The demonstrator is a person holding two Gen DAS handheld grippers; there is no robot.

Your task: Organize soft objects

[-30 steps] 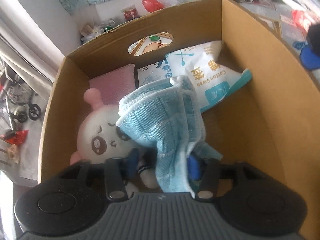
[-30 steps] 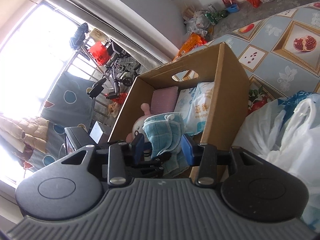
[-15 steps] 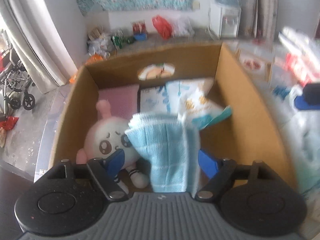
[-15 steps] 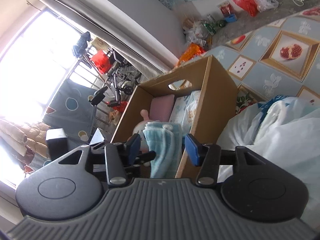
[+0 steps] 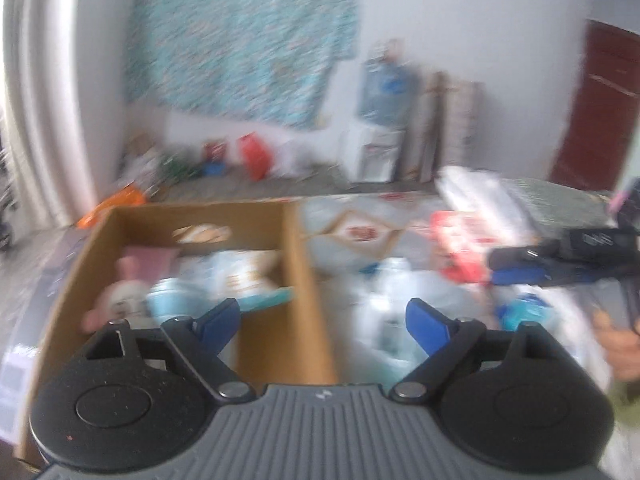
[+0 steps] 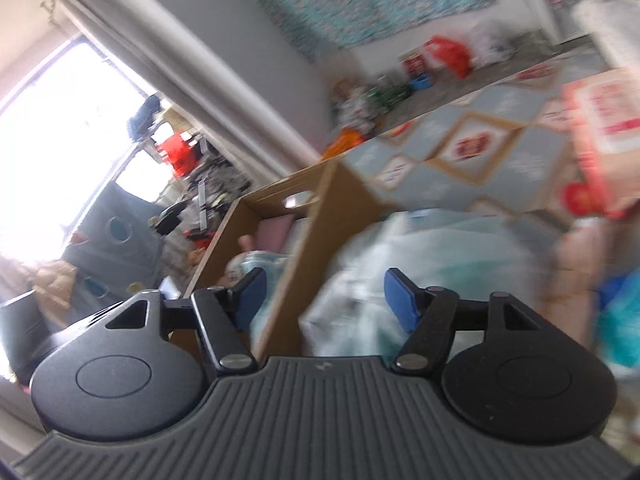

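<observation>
Both tools, left tool [image 5: 322, 316] and right tool [image 6: 322, 294], are opening and grasp nothing, the blue towel [image 5: 170, 300] lying released in the cardboard box [image 5: 308, 280] for storage.

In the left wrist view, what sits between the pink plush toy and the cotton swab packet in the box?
The folded light blue towel lies between the plush toy and the packet inside the cardboard box, seen blurred in the left wrist view.

- box [image 5: 304, 280]: brown
- towel [image 5: 170, 303]: light blue
- doll [image 5: 120, 300]: white and pink
- pads [image 5: 426, 326]: dark blue
- wall cloth [image 5: 240, 40]: teal with tiny speckles
- table cover [image 6: 472, 148]: pale blue with tan diamonds
- door [image 5: 600, 112]: dark red
</observation>
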